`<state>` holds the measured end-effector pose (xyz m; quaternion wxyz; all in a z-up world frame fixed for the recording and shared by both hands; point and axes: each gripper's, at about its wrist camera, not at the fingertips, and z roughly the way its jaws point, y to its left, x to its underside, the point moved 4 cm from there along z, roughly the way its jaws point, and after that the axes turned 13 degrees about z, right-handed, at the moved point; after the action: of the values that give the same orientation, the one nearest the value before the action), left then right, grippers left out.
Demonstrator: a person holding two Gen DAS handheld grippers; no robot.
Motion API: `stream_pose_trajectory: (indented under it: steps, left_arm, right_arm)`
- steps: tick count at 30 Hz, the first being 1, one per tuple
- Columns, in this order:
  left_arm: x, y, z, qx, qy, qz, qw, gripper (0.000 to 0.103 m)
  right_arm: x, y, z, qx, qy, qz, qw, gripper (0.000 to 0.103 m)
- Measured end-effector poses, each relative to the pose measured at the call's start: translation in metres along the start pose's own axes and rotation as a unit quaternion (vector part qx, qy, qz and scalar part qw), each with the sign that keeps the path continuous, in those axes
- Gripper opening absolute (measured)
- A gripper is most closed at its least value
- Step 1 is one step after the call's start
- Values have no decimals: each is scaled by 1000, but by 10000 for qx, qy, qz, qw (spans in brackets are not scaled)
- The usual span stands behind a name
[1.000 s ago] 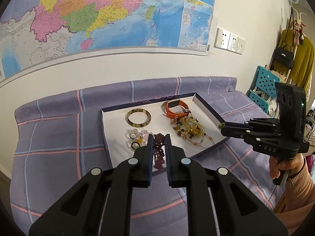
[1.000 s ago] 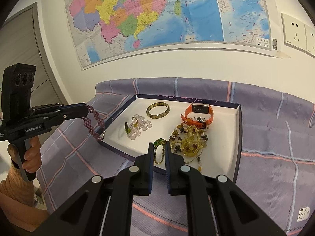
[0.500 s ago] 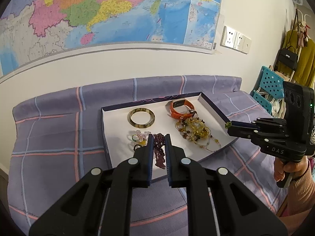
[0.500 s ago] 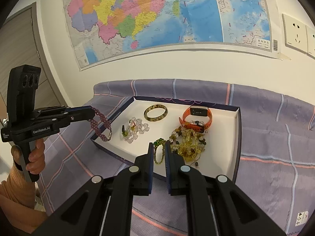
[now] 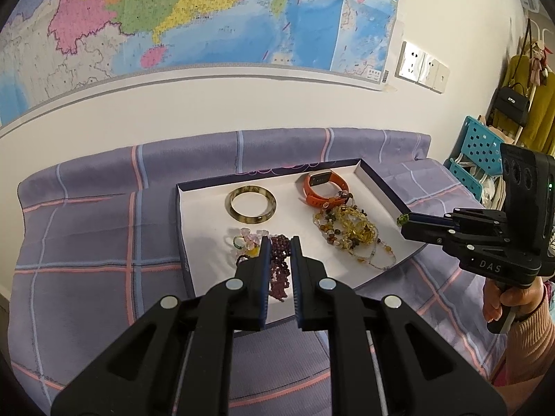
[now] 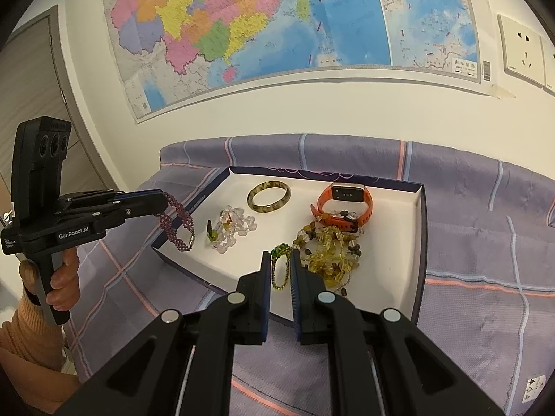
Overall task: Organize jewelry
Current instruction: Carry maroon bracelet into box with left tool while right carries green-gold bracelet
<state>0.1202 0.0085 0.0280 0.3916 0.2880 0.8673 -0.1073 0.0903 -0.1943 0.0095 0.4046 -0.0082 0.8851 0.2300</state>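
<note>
A white-lined box (image 5: 204, 228) (image 6: 388, 256) lies on the purple checked cloth. In it lie a green-brown bangle (image 5: 250, 204) (image 6: 269, 196), an orange watch (image 5: 324, 187) (image 6: 347, 201), a heap of amber beads (image 5: 350, 230) (image 6: 329, 249) and a pale pink bead bracelet (image 5: 248, 242) (image 6: 230, 227). My left gripper (image 5: 280, 242) (image 6: 163, 202) is shut on a dark red bead bracelet (image 5: 279, 270) (image 6: 178, 223), which hangs over the box's near left corner. My right gripper (image 6: 280, 256) (image 5: 404, 220) is shut on a green bead bracelet (image 6: 281, 267), hanging over the box's front edge.
A wall with a large map (image 5: 194, 17) and sockets (image 5: 421, 67) stands right behind the cloth-covered surface (image 5: 86, 242). Blue perforated stools (image 5: 475, 152) and hanging clothes with a black bag (image 5: 511, 100) stand at the right. A door (image 6: 31, 104) is at the left.
Both grippers have come a little closer to the box with their bracelets still held. The dark red bracelet now hangs over the box's left corner.
</note>
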Motion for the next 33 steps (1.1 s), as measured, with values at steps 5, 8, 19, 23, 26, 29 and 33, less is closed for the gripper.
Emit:
stream_pose_trajectory:
  steps: [5,8,19,23,26,29,33]
  left_arm:
    - [0,0,4,-5,56,-4,10000,11]
    - [0,0,7,6,86,-28,10000,11]
    - [4,1,21,30,236,-102,9997,11]
    - [6,2,26,31,284,-139,9995,11]
    - [7,4,29,40,318,-170,9993,12]
    - [9,5,33,40,362,-190,9992,11]
    - [12,6,36,40,404,-224,9989,11]
  right_arm:
    - [-1,-1,3,11,24,23,10000,9]
    - [-1,-3,4,28,33,25,10000,9]
    - [0,-8,11,66,99,87,9999,9]
    - [0,-9,12,85,114,92,9999,9]
    - [0,-10,13,84,125,103,9998,9]
    - [0,-10,15,95,142,112,9998,9]
    - [0,-11,18,116,166,127,9997,9]
